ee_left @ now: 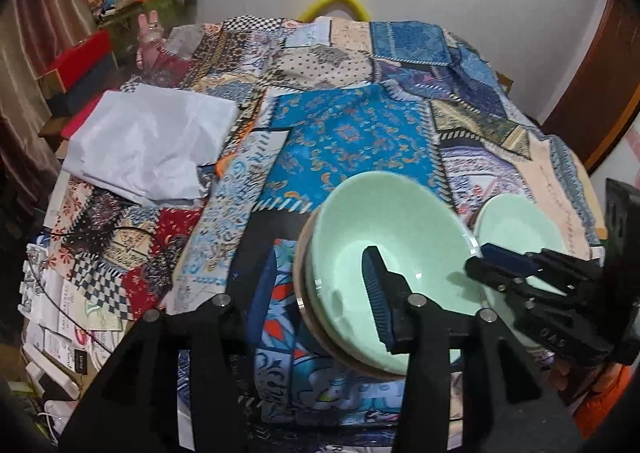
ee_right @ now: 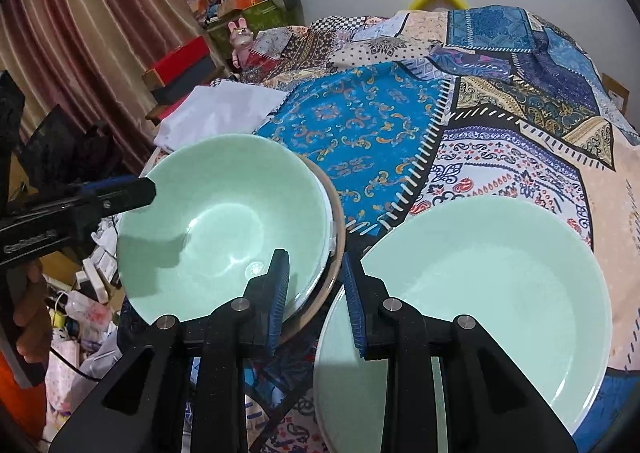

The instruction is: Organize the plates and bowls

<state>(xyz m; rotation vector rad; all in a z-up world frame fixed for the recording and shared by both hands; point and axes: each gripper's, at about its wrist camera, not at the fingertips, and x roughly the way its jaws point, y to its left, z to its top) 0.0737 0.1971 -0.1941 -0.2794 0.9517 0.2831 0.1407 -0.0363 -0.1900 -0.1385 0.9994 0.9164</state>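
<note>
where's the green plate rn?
The green plate lies low and right in the right wrist view, on the patchwork cloth, just right of the stacked green bowl.

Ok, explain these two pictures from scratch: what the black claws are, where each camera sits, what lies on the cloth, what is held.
No robot here: a person holds a two-finger gripper in each hand, and a wide-angle camera on each looks along its fingers. One picture comes from the left gripper, the other from the right gripper; each also shows the other tool. On the patchwork cloth sit a pale green bowl, nested on dishes with a brown rim, and beside it a green plate. A white folded sheet lies further back. The left gripper is open, one finger inside the bowl. The right gripper is open over the gap between bowl and plate. Nothing looks clamped.
</note>
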